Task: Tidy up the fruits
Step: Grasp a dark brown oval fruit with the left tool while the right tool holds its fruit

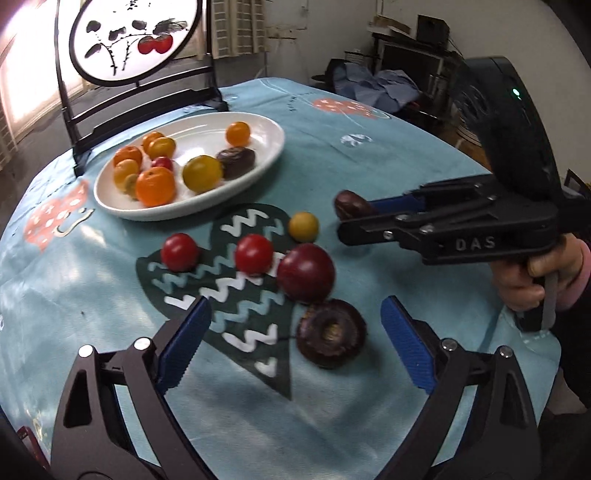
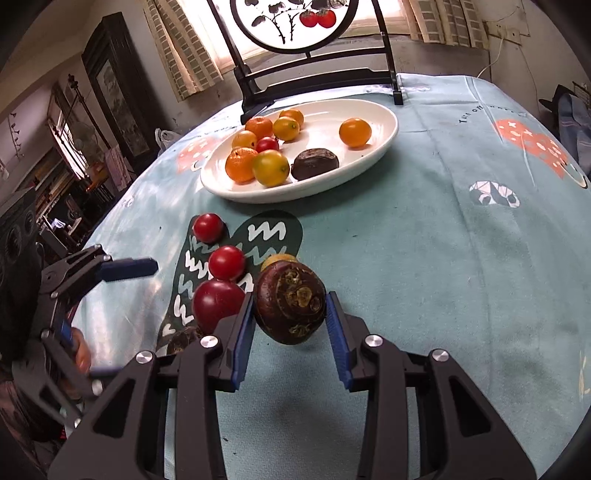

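Note:
A white oval plate (image 1: 266, 155) (image 2: 384, 136) holds several orange, yellow and red fruits and one dark brown water chestnut (image 1: 236, 160) (image 2: 314, 163). My right gripper (image 2: 290, 314) (image 1: 345, 216) is shut on another dark water chestnut (image 2: 291, 306) (image 1: 349, 204) and holds it above the cloth. My left gripper (image 1: 295, 325) is open and empty above the cloth; one of its fingers (image 2: 129, 268) shows in the right wrist view. Before it lie two red tomatoes (image 1: 180, 252) (image 1: 253, 253), a dark red plum (image 1: 306, 272), a yellow fruit (image 1: 303, 226) and a third water chestnut (image 1: 331, 334).
The round table wears a teal cloth (image 1: 369, 155) (image 2: 443, 258) with a dark heart print. A black stand with a round painted panel (image 1: 133, 37) (image 2: 295, 22) stands behind the plate. Furniture and clutter lie beyond the table edge.

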